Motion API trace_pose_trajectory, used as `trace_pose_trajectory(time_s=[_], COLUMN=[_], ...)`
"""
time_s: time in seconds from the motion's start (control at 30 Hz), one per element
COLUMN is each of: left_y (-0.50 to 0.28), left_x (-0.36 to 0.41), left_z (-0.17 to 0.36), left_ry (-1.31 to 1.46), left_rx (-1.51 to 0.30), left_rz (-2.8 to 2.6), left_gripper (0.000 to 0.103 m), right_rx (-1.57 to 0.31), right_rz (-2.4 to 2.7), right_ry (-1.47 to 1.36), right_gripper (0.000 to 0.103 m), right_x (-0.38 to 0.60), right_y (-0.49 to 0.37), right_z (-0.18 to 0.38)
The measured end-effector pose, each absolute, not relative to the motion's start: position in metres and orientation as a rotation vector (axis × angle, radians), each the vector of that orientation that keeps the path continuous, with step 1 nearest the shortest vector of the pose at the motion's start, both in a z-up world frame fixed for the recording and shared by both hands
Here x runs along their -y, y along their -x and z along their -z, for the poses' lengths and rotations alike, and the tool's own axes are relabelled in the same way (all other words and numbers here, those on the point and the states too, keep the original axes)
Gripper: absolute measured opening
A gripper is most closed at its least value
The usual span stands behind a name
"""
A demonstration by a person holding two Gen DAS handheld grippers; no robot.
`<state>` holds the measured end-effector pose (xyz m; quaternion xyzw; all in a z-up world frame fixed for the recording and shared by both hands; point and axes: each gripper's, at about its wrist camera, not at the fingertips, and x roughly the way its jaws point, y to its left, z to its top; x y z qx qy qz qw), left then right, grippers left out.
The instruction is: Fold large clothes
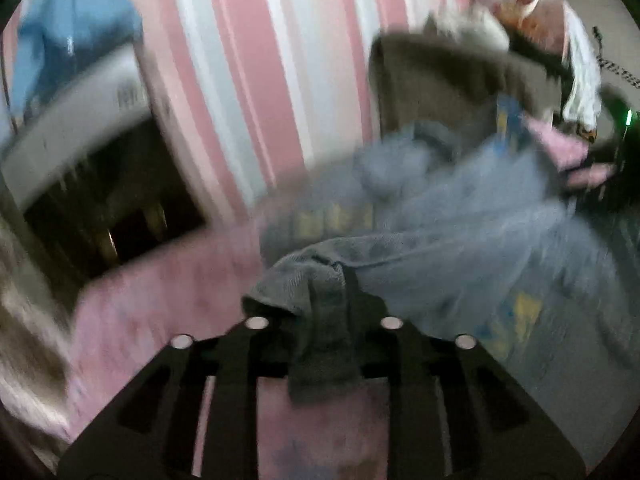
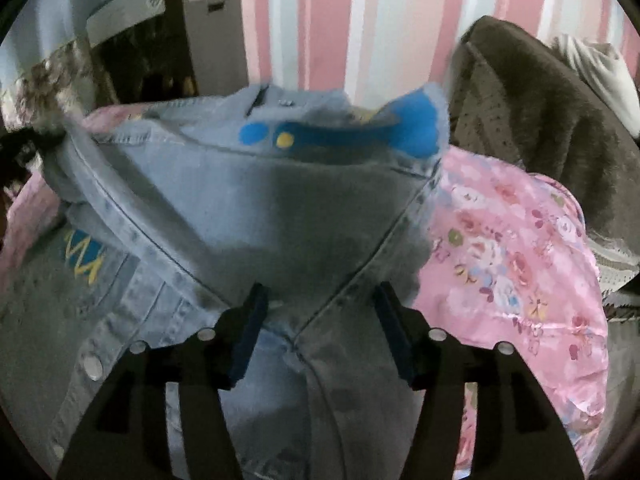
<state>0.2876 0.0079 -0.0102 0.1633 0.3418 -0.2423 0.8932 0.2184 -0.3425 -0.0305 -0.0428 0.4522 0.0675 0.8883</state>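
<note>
Left tongs (image 1: 326, 312) clamped on a hem fold of the light-blue denim jacket (image 2: 248, 216), which lies rumpled on the pink floral bedsheet (image 2: 516, 260), collar toward the striped wall (image 2: 360, 20). Right tongs (image 2: 320, 320) apart, hovering over the jacket's seams.

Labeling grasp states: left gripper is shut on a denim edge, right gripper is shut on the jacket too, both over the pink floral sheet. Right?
Not quite. The right gripper is open in the right wrist view, jaws apart over the denim jacket. The left gripper is shut on denim, above the pink floral sheet.
</note>
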Motion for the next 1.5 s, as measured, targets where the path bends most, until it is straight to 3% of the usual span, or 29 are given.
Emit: trace_pose_trajectory(time_s=[0.03,0.07,0.13,0.17,0.3,0.43,0.47,0.5,0.63,0.67,0.7,0.77,0.97,1.07,1.13,1.17,1.27,1.3,1.37,1.5], left_y=[-0.284,-0.280,-0.275,-0.275,-0.288,-0.325,-0.333,-0.341,-0.349,-0.349,-0.347,-0.341,-0.295,-0.312,-0.328,-0.332,-0.329,-0.325,-0.318,-0.314], left_x=[-0.014,-0.019,-0.031,-0.037,-0.055,-0.052,-0.045,-0.033,0.001,0.006,0.008,0.013,0.021,0.023,0.025,0.026,0.016,0.007,-0.005,-0.012], left_z=[0.017,0.019,0.016,0.011,-0.014,-0.017,-0.010,-0.002,0.025,0.026,0.024,0.016,-0.057,-0.047,-0.020,-0.003,0.023,0.023,0.018,0.000], left_ry=[-0.327,-0.320,-0.283,-0.244,-0.058,0.039,0.038,0.017,-0.047,-0.056,-0.064,-0.091,-0.180,-0.188,-0.227,-0.262,-0.305,-0.281,-0.254,-0.189], left_rx=[-0.719,-0.724,-0.719,-0.718,-0.731,-0.827,-0.875,-0.930,-1.050,-1.045,-1.030,-0.978,-0.516,-0.557,-0.643,-0.693,-0.730,-0.742,-0.740,-0.752], left_rz=[0.505,0.501,0.495,0.525,0.643,0.595,0.582,0.572,0.541,0.539,0.532,0.521,0.502,0.554,0.556,0.526,0.417,0.409,0.400,0.374], left_gripper=[0.038,0.058,0.082,0.088,0.100,0.099,0.095,0.080,0.046,0.041,0.034,0.025,0.019,0.021,0.031,0.045,0.076,0.087,0.094,0.096], right_rx=[-0.937,-0.926,-0.897,-0.884,-0.816,-0.823,-0.827,-0.838,-0.896,-0.908,-0.900,-0.851,-0.595,-0.646,-0.719,-0.751,-0.732,-0.713,-0.695,-0.727], right_rz=[-0.154,-0.158,-0.148,-0.144,-0.122,-0.101,-0.094,-0.088,-0.092,-0.107,-0.109,-0.108,-0.035,-0.041,-0.045,-0.039,-0.005,-0.004,0.002,-0.061], right_ry=[0.083,0.080,0.082,0.077,0.053,0.021,0.024,0.030,0.048,0.045,0.060,0.132,0.097,-0.065,-0.159,-0.170,-0.191,-0.213,-0.199,-0.018], right_gripper=[0.059,0.059,0.059,0.059,0.066,0.067,0.067,0.067,0.062,0.045,0.035,0.025,0.017,0.017,0.022,0.026,0.059,0.065,0.068,0.069], right_x=[0.345,0.348,0.352,0.354,0.364,0.368,0.368,0.367,0.359,0.357,0.353,0.342,0.359,0.390,0.405,0.409,0.421,0.427,0.430,0.398], right_y=[-0.219,-0.220,-0.224,-0.227,-0.246,-0.275,-0.280,-0.289,-0.310,-0.311,-0.310,-0.301,-0.264,-0.272,-0.286,-0.290,-0.283,-0.279,-0.265,-0.234], right_z=[0.025,0.019,0.005,-0.001,-0.026,-0.026,-0.025,-0.020,0.005,0.010,0.014,0.013,-0.022,-0.021,-0.008,-0.002,0.000,-0.004,-0.013,-0.018])
